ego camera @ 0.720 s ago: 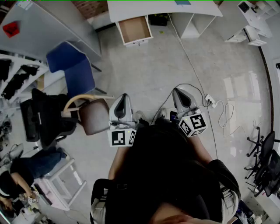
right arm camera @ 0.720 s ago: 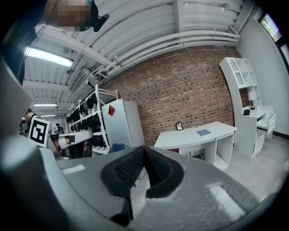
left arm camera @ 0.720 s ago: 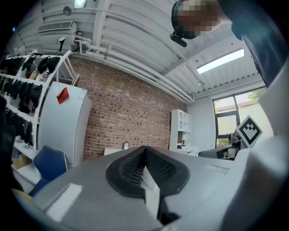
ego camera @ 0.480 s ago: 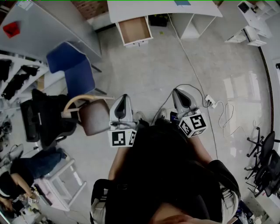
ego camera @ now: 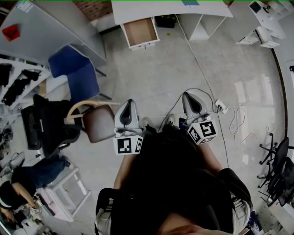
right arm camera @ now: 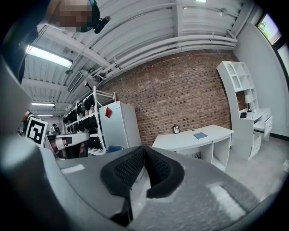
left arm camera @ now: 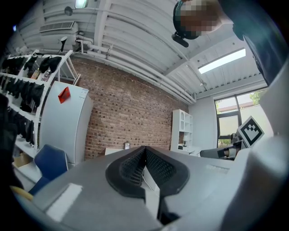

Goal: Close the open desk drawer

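Left gripper and right gripper hold mid-frame, jaws together on nothing, unmoved from before, while the open drawer stays well apart at the top edge, under the desk.

A broad stretch of bare floor is lying open in front of the person all the way to the drawer, leaving a straight, unblocked lane to its front. A cable is trailing along the right side of that lane, from a power strip toward the desk. On the left, a brown chair is standing just beside the left gripper and a blue chair farther on, both narrowing the room there.
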{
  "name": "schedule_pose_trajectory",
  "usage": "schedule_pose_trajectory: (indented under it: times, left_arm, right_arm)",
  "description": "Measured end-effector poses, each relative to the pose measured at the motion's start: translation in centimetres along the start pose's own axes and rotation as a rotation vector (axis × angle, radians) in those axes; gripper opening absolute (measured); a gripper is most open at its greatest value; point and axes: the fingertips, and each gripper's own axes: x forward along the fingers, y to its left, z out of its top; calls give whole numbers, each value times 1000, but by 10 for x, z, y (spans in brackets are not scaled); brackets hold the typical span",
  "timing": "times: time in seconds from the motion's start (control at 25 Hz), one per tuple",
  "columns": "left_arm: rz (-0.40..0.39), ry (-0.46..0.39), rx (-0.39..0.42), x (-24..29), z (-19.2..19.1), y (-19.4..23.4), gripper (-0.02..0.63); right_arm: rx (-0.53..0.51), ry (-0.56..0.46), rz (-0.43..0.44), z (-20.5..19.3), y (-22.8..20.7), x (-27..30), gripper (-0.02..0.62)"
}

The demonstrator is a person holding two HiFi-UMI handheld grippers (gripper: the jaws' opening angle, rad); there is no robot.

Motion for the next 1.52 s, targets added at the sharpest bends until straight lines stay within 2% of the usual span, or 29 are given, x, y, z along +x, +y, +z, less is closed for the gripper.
schedule_pose_trajectory:
  times: [0.04,0.08,0.12,0.16,0.2,0.48,1.12,1.32,1.52]
  left_arm:
    - [8,-7,1,0,1,0,0]
    - [12,-11,0,1,2,-1,42]
    - [14,-11,-1,2,1,-1,103]
    - [13,-8,-3,3,1,-2,139]
    - [10,-5,-3,5,0,-4,147]
    - [-10,2,10,14,-2,-24,143]
    - [53,57,83,30,-20,-76,156]
    - [41,85,79,37,-32,-79,160]
    - [14,101,60,64,-44,-64,160]
  right_arm:
    - [-3,1,-3,0,-2,0,16]
    - [-4,5,-1,0,-3,1,114]
    - [-4,9,3,0,-4,2,177]
    - [-5,13,7,0,-6,2,179]
    - [-8,15,9,0,-7,2,179]
    - [-7,23,30,-1,-22,-4,179]
    - [-41,64,164,-9,-67,-3,179]
    - [-31,95,183,-20,-71,9,178]
    - [-43,128,192,-29,-71,39,178]
